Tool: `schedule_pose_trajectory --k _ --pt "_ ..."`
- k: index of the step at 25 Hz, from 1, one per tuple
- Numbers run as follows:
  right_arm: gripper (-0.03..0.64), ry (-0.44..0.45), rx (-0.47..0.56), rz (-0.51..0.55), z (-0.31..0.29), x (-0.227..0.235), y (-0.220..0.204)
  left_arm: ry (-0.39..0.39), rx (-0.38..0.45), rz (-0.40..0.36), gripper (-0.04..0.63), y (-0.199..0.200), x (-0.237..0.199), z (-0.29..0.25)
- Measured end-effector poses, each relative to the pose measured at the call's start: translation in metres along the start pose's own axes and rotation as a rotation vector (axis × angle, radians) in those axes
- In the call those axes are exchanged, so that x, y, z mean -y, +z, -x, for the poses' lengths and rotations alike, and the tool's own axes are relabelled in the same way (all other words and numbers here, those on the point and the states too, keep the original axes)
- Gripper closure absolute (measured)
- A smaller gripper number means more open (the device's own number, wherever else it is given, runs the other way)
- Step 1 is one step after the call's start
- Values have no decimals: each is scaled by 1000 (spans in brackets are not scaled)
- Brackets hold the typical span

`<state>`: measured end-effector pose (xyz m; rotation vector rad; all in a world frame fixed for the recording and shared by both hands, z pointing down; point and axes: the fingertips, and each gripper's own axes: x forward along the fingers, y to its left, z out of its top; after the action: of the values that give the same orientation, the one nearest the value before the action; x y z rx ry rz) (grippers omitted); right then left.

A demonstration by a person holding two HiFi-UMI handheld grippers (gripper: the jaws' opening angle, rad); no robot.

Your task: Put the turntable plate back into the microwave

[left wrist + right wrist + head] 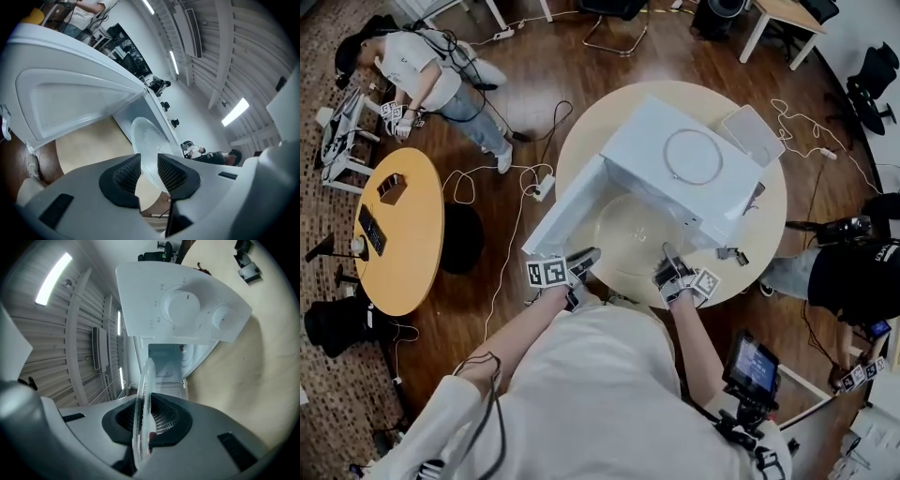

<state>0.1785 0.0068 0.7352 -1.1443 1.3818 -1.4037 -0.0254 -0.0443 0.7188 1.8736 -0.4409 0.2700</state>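
Right gripper (149, 413) is clamped on the rim of the turntable plate (143, 394), with a pad on each face. Left gripper (149, 161) has the rim between its pads, and we read it as gripping too.

In the head view, left gripper (584, 260) and right gripper (668, 262) each hold the near side of the turntable plate (633, 230), well apart. It hangs roughly flat over the near edge of the desk (773, 202), just in front of the microwave (684, 155) mouth and not yet inside. The door (567, 211) is swung open to the left.

We judge the plate to be clear glass: stiff, fairly heavy, slick, and likely to chip if knocked on the cavity edge. It should be held by the rim only, at two points well apart, as here. A one-sided grip would let it tip.

Both forearms reach forward from the body. The grippers sit about level, angled in toward each other, with marker cubes facing up. A ring (694, 157) lies on the microwave's top.
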Motion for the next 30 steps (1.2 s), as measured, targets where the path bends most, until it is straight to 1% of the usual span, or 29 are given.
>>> schedule_pose_trajectory --k 3,11,13,18,23,27,30 --pt "586 -27 20 11 -3 10 8 23 -14 -32 499 -2 -4 -8" --pt "586 -89 100 -26 -13 31 9 46 -42 -33 499 -3 -18 -24" --pt "586 -91 117 -32 -17 32 9 48 -46 -39 499 -2 -19 -27" --pt "586 -119 143 4 -31 39 5 50 -78 -78 499 0 -19 -29" --pt "586 -137 168 -12 -39 45 2 62 -107 -117 499 -1 -21 -30" --pt "586 -132 213 -31 -45 49 6 64 -120 -129 499 8 -22 -35" --pt "586 -135 248 -49 -48 52 7 55 -145 -155 499 9 -18 -36"
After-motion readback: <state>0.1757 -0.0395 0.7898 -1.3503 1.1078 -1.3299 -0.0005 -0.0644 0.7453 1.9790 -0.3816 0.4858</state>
